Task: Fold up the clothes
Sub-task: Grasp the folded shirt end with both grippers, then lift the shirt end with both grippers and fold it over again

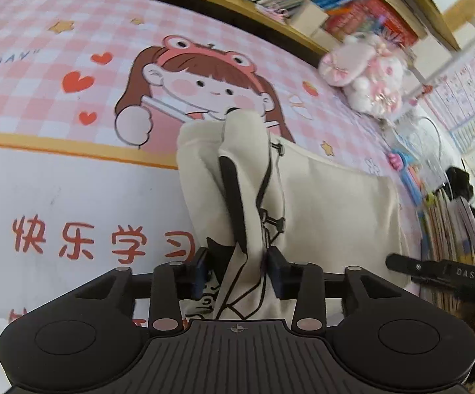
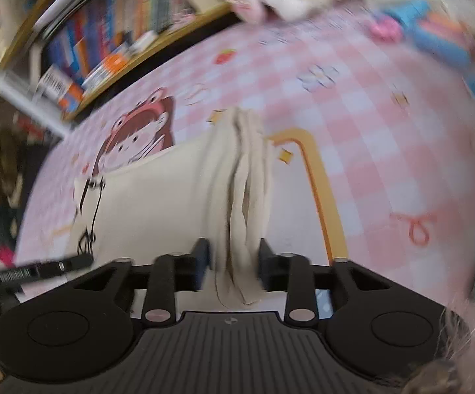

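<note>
Garment (image 1: 336, 203): cream, soft, light, limp; draped over pink worktop (image 1: 73, 49) | left gripper (image 1: 237, 272): clenched on bunched edge | right gripper (image 2: 234, 262): clenched on gathered folds | hold at hems judged best.

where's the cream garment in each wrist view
Left wrist: the cream garment runs from lower centre, bunched between the left claw fingers, out to the right.
Right wrist: it spreads centre-left, its gathered edge pinched in the right claw.
Shared landmark: the cartoon girl printed on the pink mat, just beyond the fabric.
</note>
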Tool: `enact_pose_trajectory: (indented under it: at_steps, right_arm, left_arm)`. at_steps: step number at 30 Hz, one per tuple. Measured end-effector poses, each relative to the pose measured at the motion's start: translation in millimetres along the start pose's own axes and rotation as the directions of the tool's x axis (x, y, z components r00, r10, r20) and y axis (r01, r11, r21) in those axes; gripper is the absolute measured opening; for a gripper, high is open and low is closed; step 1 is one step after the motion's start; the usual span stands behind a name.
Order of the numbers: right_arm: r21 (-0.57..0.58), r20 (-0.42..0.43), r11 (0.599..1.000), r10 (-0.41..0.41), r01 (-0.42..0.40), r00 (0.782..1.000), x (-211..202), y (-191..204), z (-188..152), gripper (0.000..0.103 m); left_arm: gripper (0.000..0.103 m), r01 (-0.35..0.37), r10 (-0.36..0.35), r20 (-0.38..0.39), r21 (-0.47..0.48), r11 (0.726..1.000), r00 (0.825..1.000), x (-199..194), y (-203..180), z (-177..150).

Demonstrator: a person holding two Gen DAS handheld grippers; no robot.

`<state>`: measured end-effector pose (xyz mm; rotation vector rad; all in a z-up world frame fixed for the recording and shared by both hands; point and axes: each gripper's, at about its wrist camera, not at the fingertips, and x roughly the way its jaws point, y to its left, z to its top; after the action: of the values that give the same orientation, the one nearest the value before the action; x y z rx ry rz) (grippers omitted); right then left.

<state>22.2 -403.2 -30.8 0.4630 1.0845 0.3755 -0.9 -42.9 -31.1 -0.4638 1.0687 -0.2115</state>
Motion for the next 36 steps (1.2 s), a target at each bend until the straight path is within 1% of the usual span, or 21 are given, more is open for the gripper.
enact_pose_trajectory:
  at_steps: [1,4,6,7,9,10,11,13,15,17,19,20,22,25,26,28,29,30,33,35,36]
  right_arm:
    - [0.036,-0.002,0.999,0.013,-0.013,1.000,0.4,-5.1,-0.2,0.038]
    - [0.085,-0.021,0.996,0.028,-0.026,0.999,6.3,-14.2,0.5,0.043]
    - [0.110,-0.013,0.993,0.056,-0.054,0.998,9.5,-17.7,2.6,0.044]
    - [0.115,-0.012,0.991,0.066,-0.064,0.998,11.2,-18.0,4.2,0.044]
    - [0.083,-0.018,0.995,0.063,-0.061,0.998,15.3,-12.7,7.3,0.044]
    - [0.064,-0.021,0.996,0.060,-0.059,0.998,17.4,-9.6,8.9,0.043]
    - [0.046,-0.024,0.997,0.057,-0.056,0.998,19.4,-6.6,10.5,0.040]
    - [-0.047,-0.022,0.999,0.023,-0.024,1.000,21.2,4.7,10.3,0.029]
    - [-0.165,0.004,0.986,0.000,0.000,1.000,16.7,18.2,7.6,0.021]
    - [-0.303,0.054,0.953,-0.001,0.017,0.999,7.3,32.4,2.5,0.020]
    - [-0.381,0.081,0.924,0.005,0.026,0.997,1.5,38.5,-0.2,0.019]
    - [-0.372,0.070,0.928,0.005,0.022,0.998,2.7,35.7,1.3,0.019]
    - [-0.331,0.037,0.943,0.003,0.010,0.999,7.2,27.5,5.7,0.020]
    - [-0.212,-0.005,0.977,0.021,-0.022,1.000,13.9,10.0,10.7,0.024]
    - [-0.175,-0.013,0.984,0.032,-0.034,0.999,14.6,4.9,12.4,0.026]
    - [-0.120,-0.032,0.992,0.040,-0.043,0.999,16.6,-2.5,14.8,0.036]
    - [-0.101,-0.043,0.994,0.043,-0.048,0.998,18.2,-5.5,15.5,0.037]
    - [-0.083,-0.054,0.995,0.048,-0.052,0.997,19.9,-8.2,16.0,0.040]
    - [-0.080,-0.058,0.994,0.064,-0.069,0.996,21.5,-9.3,17.3,0.040]
    - [-0.107,-0.057,0.992,0.063,-0.069,0.996,23.4,-5.3,17.6,0.039]
    - [-0.137,-0.053,0.988,0.058,-0.065,0.997,24.2,-1.5,17.0,0.032]
  left_arm:
    - [0.049,-0.003,0.003,0.005,-0.006,1.000,1.000,0.9,0.2,-0.3]
    - [0.051,0.000,0.000,0.029,-0.022,1.000,1.000,3.4,-0.2,-0.6]
    - [0.050,0.008,-0.006,0.048,-0.034,0.999,0.999,4.9,-0.5,-0.7]
    - [0.049,0.011,-0.009,0.057,-0.041,0.999,0.998,5.7,-0.6,-0.7]
    - [0.048,0.011,-0.008,0.064,-0.043,0.999,0.998,5.9,-1.8,-1.1]
    - [0.041,0.006,-0.003,0.067,-0.041,0.999,0.998,5.3,-3.3,-1.8]
    - [0.038,0.002,0.001,0.069,-0.039,0.999,0.998,4.7,-4.9,-2.4]
    - [0.026,-0.007,0.009,0.075,-0.036,0.999,0.997,3.6,-7.9,-3.7]
    - [0.023,-0.053,0.048,0.104,0.044,0.998,0.993,-3.1,-23.4,-7.5]
    - [0.023,-0.071,0.064,0.105,0.070,0.995,0.992,-3.3,-28.4,-10.0]
    - [0.024,-0.087,0.077,0.104,0.091,0.992,0.992,-3.0,-32.6,-12.2]
    - [0.024,-0.077,0.070,0.101,0.065,0.995,0.992,-2.4,-29.0,-12.2]
    - [0.029,-0.048,0.048,0.096,-0.002,0.999,0.994,-2.7,-19.5,-11.2]
    - [0.033,-0.027,0.033,0.087,-0.066,0.997,0.996,-1.1,-11.2,-11.1]
    - [0.034,-0.021,0.028,0.085,-0.087,0.996,0.996,-0.5,-8.6,-11.2]
    - [0.038,-0.020,0.029,0.079,-0.113,0.993,0.996,2.2,-6.0,-11.9]
    - [0.038,-0.021,0.030,0.078,-0.122,0.992,0.997,3.9,-5.3,-12.2]
    - [0.039,-0.020,0.031,0.082,-0.126,0.992,0.996,5.1,-5.6,-12.4]
    - [0.041,-0.033,0.043,0.088,-0.109,0.994,0.995,7.0,-10.6,-11.4]
    - [0.037,-0.047,0.055,0.086,-0.086,0.995,0.995,7.4,-14.9,-11.2]
    - [0.028,-0.060,0.065,0.097,-0.054,0.997,0.993,5.4,-19.9,-11.8]
